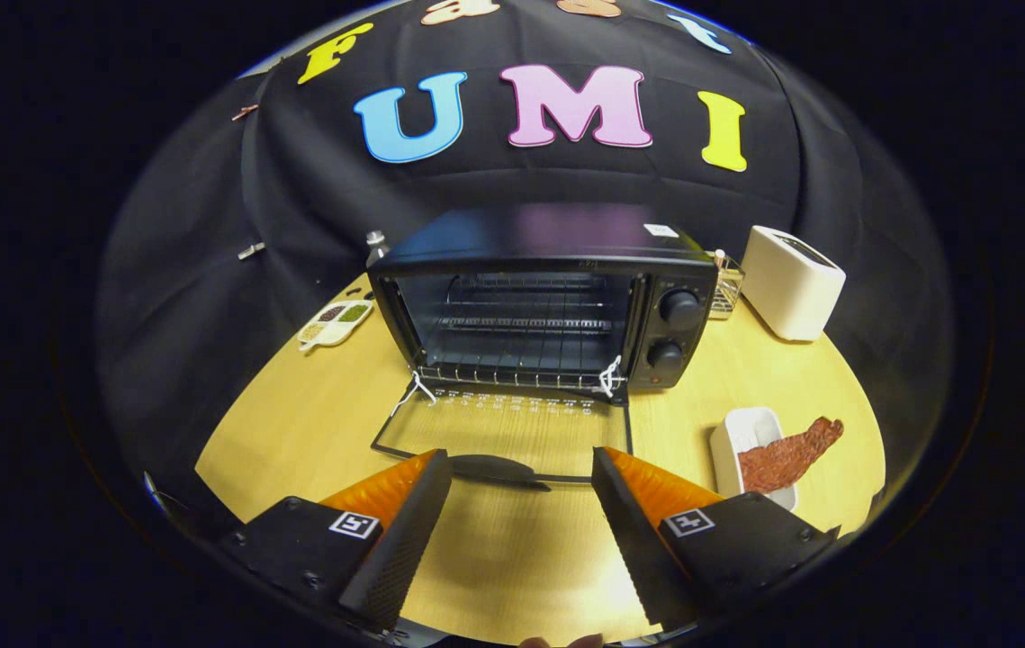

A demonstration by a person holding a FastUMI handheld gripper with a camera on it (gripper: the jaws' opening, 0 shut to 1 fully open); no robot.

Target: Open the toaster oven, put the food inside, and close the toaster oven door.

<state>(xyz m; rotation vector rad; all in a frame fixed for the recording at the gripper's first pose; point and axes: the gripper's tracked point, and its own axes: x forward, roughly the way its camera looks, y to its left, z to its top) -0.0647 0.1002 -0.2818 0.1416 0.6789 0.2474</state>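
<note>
Food (786, 454) at two o'clock from the fingers, off to the right: a long, rough, reddish-brown strip draped across a small white dish (737, 432), far end hanging over the rim onto the desk (314, 423). Looks thin, light and floppy, probably crumbly or greasy at the surface; likely to sag or tear if pinched at one tip. Best taken near the middle, where it crosses the dish rim and lifts clear of the desk, with a gentle squeeze across its narrow width. Could also slide on the smooth dish, so worth approaching from above rather than pushing sideways.

Gripper (521, 468) with fingers spread wide, gripping nothing, pointing at twelve o'clock toward the toaster oven (548, 297). Oven door (512, 432) already dropped flat onto the desk, its handle (494, 470) lying just ahead of and between the fingertips. Wire rack visible inside the bare cavity, two knobs on the right panel. Opening step judged done; picking up the strip judged next.

White toaster (791, 281) at one o'clock beyond the oven; divided tray (335, 323) of small items at eleven o'clock.
</note>
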